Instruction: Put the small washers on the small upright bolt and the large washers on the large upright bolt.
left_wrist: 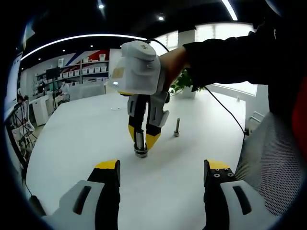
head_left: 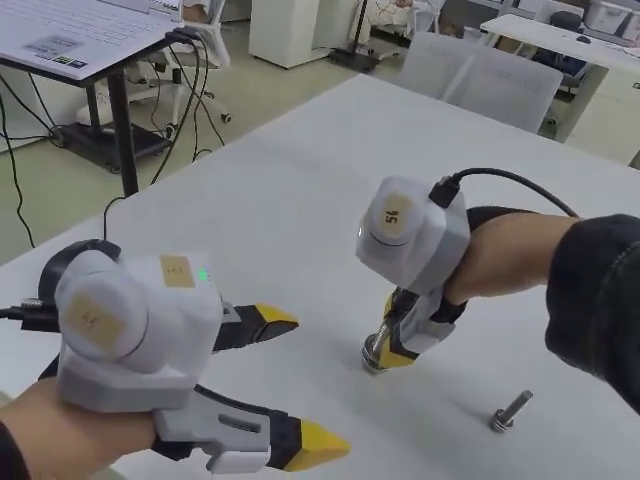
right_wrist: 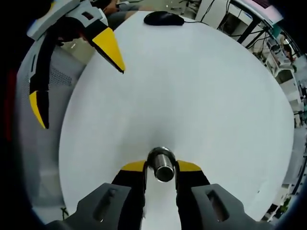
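Note:
A large steel bolt [head_left: 374,352] stands upright on the white table [head_left: 300,180]. My right gripper [head_left: 388,352] points straight down and is shut on its shaft. The right gripper view looks down on the bolt's end [right_wrist: 164,168], held tight between the yellow-tipped jaws. From the left gripper view, the right gripper [left_wrist: 143,139] grips the large bolt [left_wrist: 140,149]. A small bolt [head_left: 509,411] stands apart to its right, and that small bolt [left_wrist: 177,127] lies beyond it in the left gripper view. My left gripper [head_left: 297,385] is open and holds nothing, near the table's front.
A laptop [head_left: 80,30] rests on a side stand at the upper left, with cables hanging below it. A grey chair [head_left: 480,70] stands behind the table. A black mouse [right_wrist: 163,18] lies near the table's edge.

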Available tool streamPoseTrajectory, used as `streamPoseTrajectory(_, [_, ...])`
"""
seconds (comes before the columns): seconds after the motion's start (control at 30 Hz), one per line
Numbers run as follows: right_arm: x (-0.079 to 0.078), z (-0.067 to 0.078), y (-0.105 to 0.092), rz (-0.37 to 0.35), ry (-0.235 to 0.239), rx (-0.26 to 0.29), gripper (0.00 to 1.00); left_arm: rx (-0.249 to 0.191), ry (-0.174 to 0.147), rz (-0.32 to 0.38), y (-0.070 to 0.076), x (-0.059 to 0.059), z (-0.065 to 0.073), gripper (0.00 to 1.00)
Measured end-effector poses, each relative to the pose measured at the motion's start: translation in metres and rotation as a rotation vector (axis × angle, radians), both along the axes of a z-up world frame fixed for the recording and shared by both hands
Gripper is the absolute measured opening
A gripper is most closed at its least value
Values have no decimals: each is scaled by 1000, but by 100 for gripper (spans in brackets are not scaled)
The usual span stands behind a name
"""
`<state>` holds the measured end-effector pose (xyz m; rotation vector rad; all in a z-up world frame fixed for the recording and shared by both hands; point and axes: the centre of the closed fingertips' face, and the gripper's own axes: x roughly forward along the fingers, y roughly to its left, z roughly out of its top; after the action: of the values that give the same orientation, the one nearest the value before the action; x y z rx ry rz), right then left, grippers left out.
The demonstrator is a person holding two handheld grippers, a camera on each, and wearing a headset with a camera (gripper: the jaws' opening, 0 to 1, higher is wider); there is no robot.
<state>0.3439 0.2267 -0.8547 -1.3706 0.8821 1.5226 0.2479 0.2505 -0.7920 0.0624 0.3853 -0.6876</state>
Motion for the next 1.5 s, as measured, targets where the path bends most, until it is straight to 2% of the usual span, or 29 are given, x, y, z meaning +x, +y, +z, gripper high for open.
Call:
streamPoseTrajectory(0.27, [0, -10, -2, -3, 2, -2, 24, 0, 2, -2, 0, 0, 0, 70])
streamPoseTrajectory(0.57, [2, -13, -4, 6, -14, -4, 26, 1, 4, -4, -1, 1, -1, 70])
streamPoseTrajectory(0.93, [5, -13, -13, -24, -1, 3, 28, 5, 10, -12, -2, 0, -3, 70])
streamPoseTrajectory(1.1, [8, -10, -18, -49, 4, 29, 36, 8, 13, -16, -2, 0, -4, 70])
streamPoseTrajectory(1.3, [8, -6, -26, -82, 17, 52, 51, 13, 15, -22, -3, -1, -4, 70])
streamPoseTrajectory(1.5, [10, 0, -36, -148, 36, 94, 68, 16, 16, -26, -4, -1, -4, 70])
